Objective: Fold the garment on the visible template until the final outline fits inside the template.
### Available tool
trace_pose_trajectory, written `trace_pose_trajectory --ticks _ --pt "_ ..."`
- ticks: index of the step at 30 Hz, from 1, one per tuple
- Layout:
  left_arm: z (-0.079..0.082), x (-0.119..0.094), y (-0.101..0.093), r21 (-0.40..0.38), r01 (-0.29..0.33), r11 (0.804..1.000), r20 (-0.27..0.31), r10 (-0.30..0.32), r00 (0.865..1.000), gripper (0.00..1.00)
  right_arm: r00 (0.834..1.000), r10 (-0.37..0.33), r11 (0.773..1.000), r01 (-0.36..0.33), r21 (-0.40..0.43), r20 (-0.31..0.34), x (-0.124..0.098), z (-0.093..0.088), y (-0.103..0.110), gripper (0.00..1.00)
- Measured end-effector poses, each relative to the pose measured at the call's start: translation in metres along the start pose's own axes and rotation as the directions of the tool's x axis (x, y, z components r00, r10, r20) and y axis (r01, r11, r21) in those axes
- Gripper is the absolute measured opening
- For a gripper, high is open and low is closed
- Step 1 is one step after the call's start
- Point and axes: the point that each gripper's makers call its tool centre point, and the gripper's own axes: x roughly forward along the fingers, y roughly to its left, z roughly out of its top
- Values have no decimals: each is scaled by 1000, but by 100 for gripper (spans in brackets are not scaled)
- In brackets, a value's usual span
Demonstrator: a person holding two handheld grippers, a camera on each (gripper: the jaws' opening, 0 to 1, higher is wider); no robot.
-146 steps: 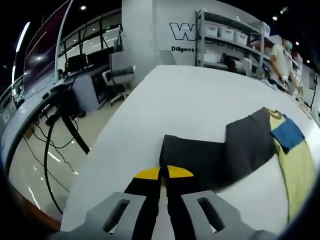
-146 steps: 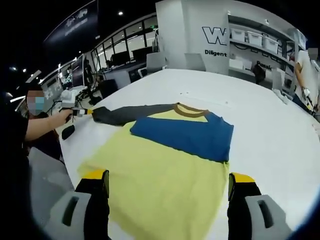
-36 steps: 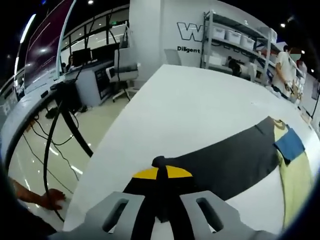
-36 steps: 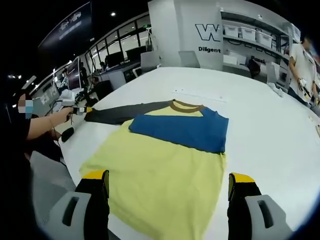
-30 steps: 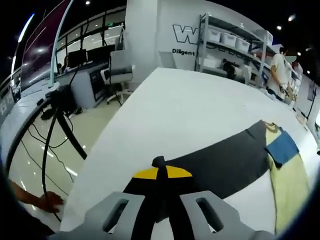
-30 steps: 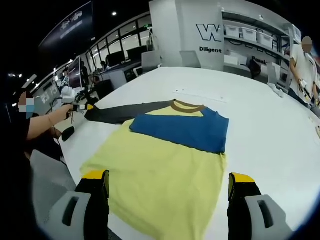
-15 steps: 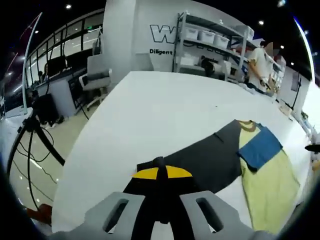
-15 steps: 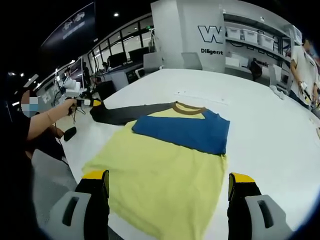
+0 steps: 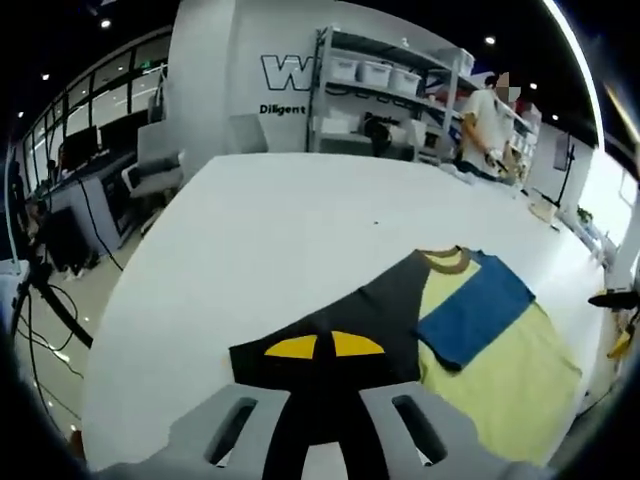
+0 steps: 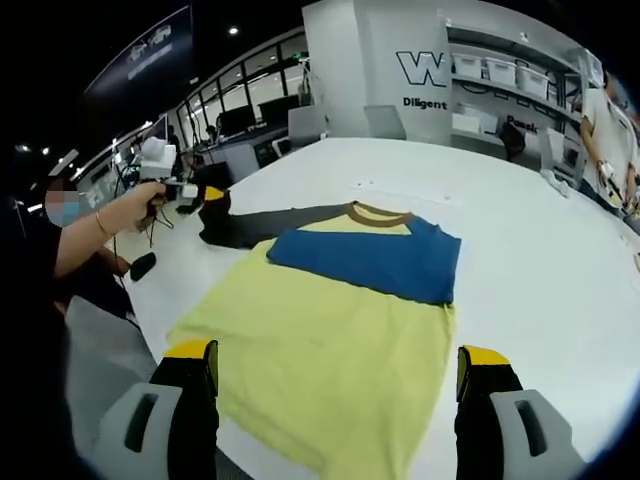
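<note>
On the white table, the left gripper has pinched the dark sleeve and swung it toward the yellow garment ahead; folding has begun. The right gripper, spread wide, hovers before the hem.

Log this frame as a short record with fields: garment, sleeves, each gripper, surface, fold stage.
garment: yellow shirt with brown collar, lying flat
sleeves: blue sleeve folded across the chest; dark sleeve stretched out sideways, its end lifted
left gripper: shut on the dark sleeve's cuff; seen in the right gripper view in a hand
right gripper: open, jaws wide apart above the yellow hem, holding nothing
surface: white table
fold stage: one sleeve folded in, second not yet laid over; body unfolded
</note>
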Motion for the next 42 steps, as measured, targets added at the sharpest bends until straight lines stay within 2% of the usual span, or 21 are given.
trace_pose_trajectory --ticks 12,20,24,29,37,42 --pt "13 10 -44 36 64 997 6 -64 998 1 1000 3 1000 -3 8 2 -1 -4 0 99" --pt "24 19 -89 92 138 986 7 -139 990 1 1000 6 1000 -6 6 0 -2 -6 3 99" --pt "27 23 -106 105 160 982 6 -162 987 1 1000 8 1000 -8 7 -2 -2 -7 5 99" --pt "36 28 -131 116 212 970 13 -215 977 1 1000 8 1000 -8 2 -6 -2 -9 7 99" --pt "46 36 -160 125 250 960 14 -254 967 1 1000 10 1000 -10 7 -11 -2 -13 9 99" --pt "54 42 -188 148 295 944 15 -301 954 1 1000 9 1000 -9 8 -21 -1 -16 10 99"
